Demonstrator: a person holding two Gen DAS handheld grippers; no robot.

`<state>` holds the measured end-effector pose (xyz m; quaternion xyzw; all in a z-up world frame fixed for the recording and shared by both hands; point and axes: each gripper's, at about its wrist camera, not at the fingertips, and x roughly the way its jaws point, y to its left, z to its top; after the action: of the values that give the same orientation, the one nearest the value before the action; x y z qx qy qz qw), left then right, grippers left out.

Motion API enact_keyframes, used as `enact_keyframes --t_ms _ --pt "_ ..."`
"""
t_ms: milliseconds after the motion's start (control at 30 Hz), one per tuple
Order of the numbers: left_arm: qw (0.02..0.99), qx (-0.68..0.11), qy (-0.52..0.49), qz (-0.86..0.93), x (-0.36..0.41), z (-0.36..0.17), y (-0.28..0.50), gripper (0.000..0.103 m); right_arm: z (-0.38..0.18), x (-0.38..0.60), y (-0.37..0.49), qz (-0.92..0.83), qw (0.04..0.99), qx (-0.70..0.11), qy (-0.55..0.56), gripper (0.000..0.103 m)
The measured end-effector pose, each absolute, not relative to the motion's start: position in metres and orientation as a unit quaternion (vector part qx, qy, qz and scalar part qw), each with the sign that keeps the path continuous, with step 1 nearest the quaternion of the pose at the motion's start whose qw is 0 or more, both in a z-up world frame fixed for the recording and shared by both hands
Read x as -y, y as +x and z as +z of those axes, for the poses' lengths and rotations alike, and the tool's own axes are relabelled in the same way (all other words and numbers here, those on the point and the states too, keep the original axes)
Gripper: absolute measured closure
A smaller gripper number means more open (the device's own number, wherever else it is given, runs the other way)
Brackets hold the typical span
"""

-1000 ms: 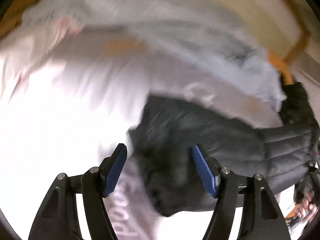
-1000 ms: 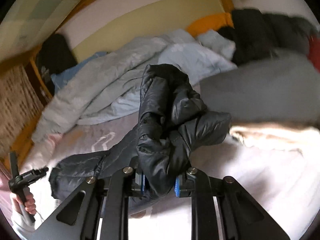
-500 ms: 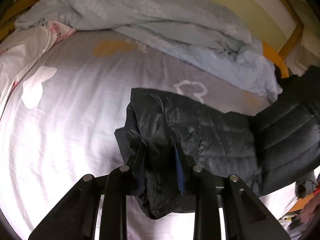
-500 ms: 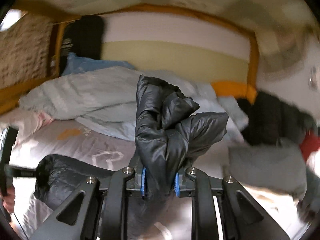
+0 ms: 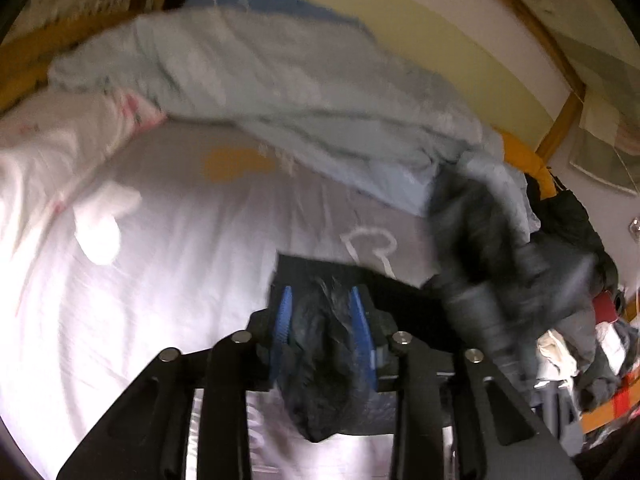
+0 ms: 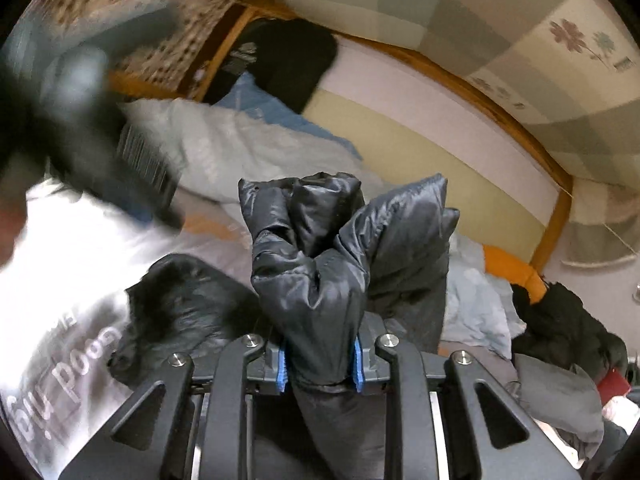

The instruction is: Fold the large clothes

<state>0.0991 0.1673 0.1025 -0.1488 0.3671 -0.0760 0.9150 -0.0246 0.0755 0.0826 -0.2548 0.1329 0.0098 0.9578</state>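
Note:
A black quilted puffer jacket (image 5: 324,352) is held off the white bed sheet (image 5: 152,264). My left gripper (image 5: 322,330) is shut on a bunched part of it. The jacket's far part, blurred, rises at right with the other gripper (image 5: 484,312). In the right wrist view my right gripper (image 6: 320,364) is shut on another bunched fold of the jacket (image 6: 320,264), which stands up above the blue pads (image 6: 282,368). More of the jacket (image 6: 188,312) hangs at lower left. The left gripper (image 6: 80,92) shows as a dark blur at upper left.
A crumpled pale blue duvet (image 5: 288,88) lies along the back of the bed by the yellow wall (image 6: 420,148). An orange pillow (image 6: 512,272) and dark clothes (image 6: 560,320) pile at right. A black garment (image 6: 280,60) hangs at the headboard.
Both grippers have lifted the jacket off the sheet and swung upward. The left gripper, open a second ago, closed on the jacket. The two grippers have come closer together.

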Motion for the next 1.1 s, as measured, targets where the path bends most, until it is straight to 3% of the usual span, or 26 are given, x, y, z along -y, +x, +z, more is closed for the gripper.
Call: enact_keyframes --t_ms 233,333,500,567,600,633,700,733,1100 --pt "0.926 -0.342 -0.153 -0.053 -0.188 0.114 0.090 0.066 0.048 -0.100 -0.024 0.001 0.949 -0.121 -0.292 0.078" --pt "0.928 -0.342 -0.138 -0.050 -0.185 0.113 0.093 0.058 0.039 -0.107 -0.026 -0.008 0.949 -0.112 -0.294 0.076" --pt "0.929 -0.347 -0.117 -0.046 -0.176 0.110 0.094 0.057 0.031 -0.109 -0.032 -0.003 0.949 -0.112 -0.294 0.065" --pt "0.932 -0.341 -0.113 -0.052 -0.174 0.112 0.092 0.057 0.034 -0.105 -0.036 0.015 0.953 -0.115 -0.279 0.047" --pt "0.934 -0.335 -0.111 -0.055 -0.173 0.114 0.090 0.055 0.035 -0.103 -0.039 0.025 0.956 -0.116 -0.268 0.045" --pt "0.936 -0.329 -0.107 -0.057 -0.172 0.116 0.088 0.051 0.036 -0.101 -0.042 0.030 0.958 -0.116 -0.259 0.045" --pt "0.940 -0.319 -0.099 -0.061 -0.167 0.119 0.084 0.032 0.039 -0.098 -0.048 0.038 0.960 -0.114 -0.251 0.045" --pt "0.944 -0.311 -0.096 -0.061 -0.164 0.121 0.082 0.030 0.040 -0.095 -0.052 0.039 0.962 -0.112 -0.246 0.045" --pt "0.950 -0.244 -0.054 -0.187 -0.111 0.134 0.064 0.022 0.083 0.015 -0.063 -0.060 0.989 -0.119 -0.068 0.046"
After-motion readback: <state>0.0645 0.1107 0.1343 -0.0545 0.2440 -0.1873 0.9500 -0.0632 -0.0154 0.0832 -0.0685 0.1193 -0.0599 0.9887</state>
